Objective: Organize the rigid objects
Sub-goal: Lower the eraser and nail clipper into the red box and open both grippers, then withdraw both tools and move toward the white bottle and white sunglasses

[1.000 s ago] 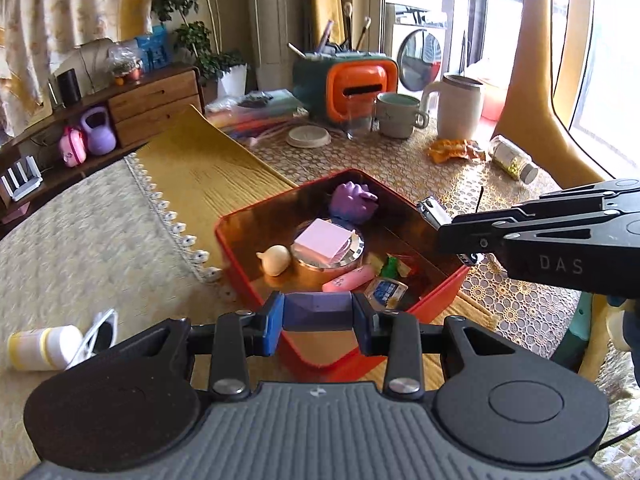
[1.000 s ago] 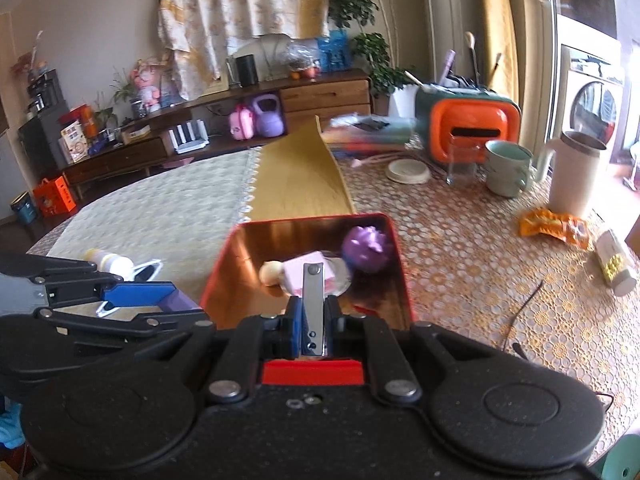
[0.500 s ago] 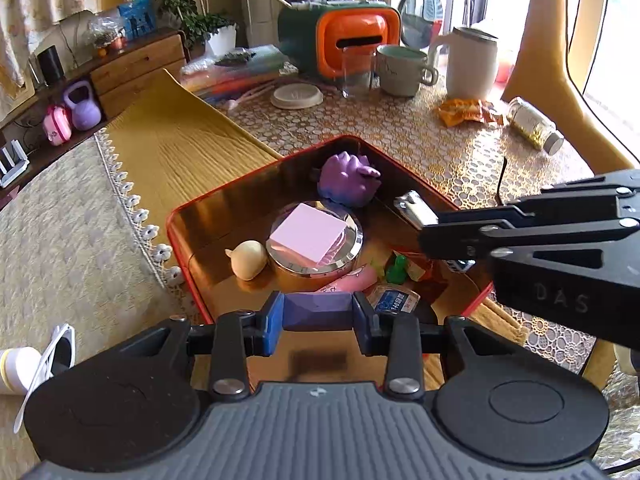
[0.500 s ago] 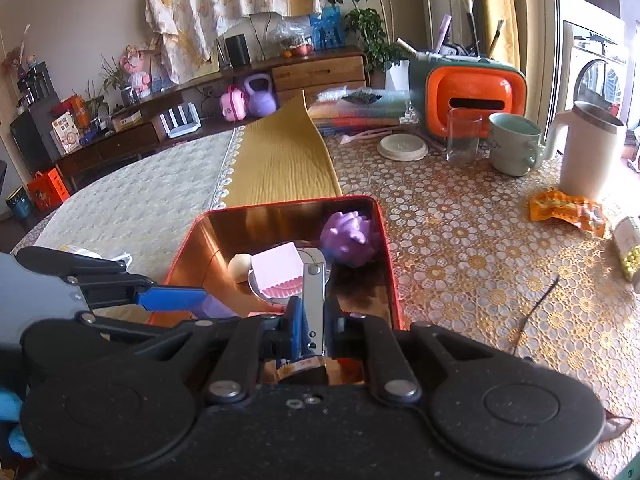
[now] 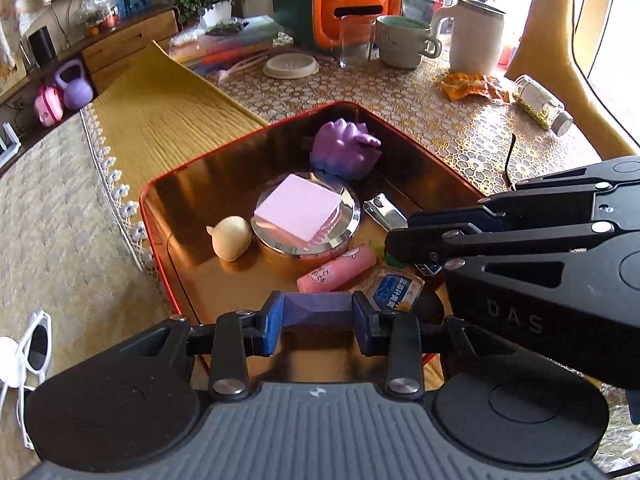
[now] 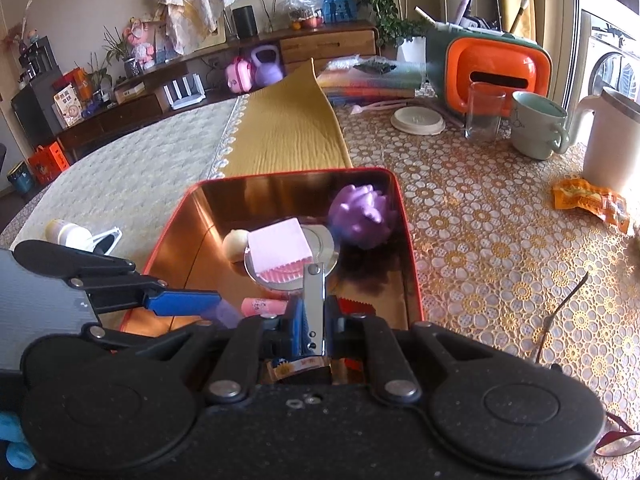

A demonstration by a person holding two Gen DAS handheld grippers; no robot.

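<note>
The left gripper [image 5: 318, 316] has its blue fingers [image 5: 273, 322] clamped on a small purple block [image 5: 318, 314], held over the near edge of a red tin tray [image 5: 160, 256]. The right gripper [image 6: 314, 320] has its fingers pinched narrowly on a silver nail clipper [image 6: 314, 296], which sticks out forward over the near right part of the same tray.

Inside the tray, a pink pad of sticky notes [image 5: 298, 212] lies on a round silver tin [image 5: 348, 220] at the middle. A cream-coloured figurine [image 5: 231, 237] lies just left of the tin, and a spiky purple toy [image 5: 345, 148] sits at the far side. A pink tube [image 5: 338, 268] and a small blue-and-white packet [image 5: 394, 288] lie near the front.

The tray rests on a table with a lace-patterned cloth [image 6: 500, 240]. White sunglasses [image 5: 36, 348] lie on the table to the left.
</note>
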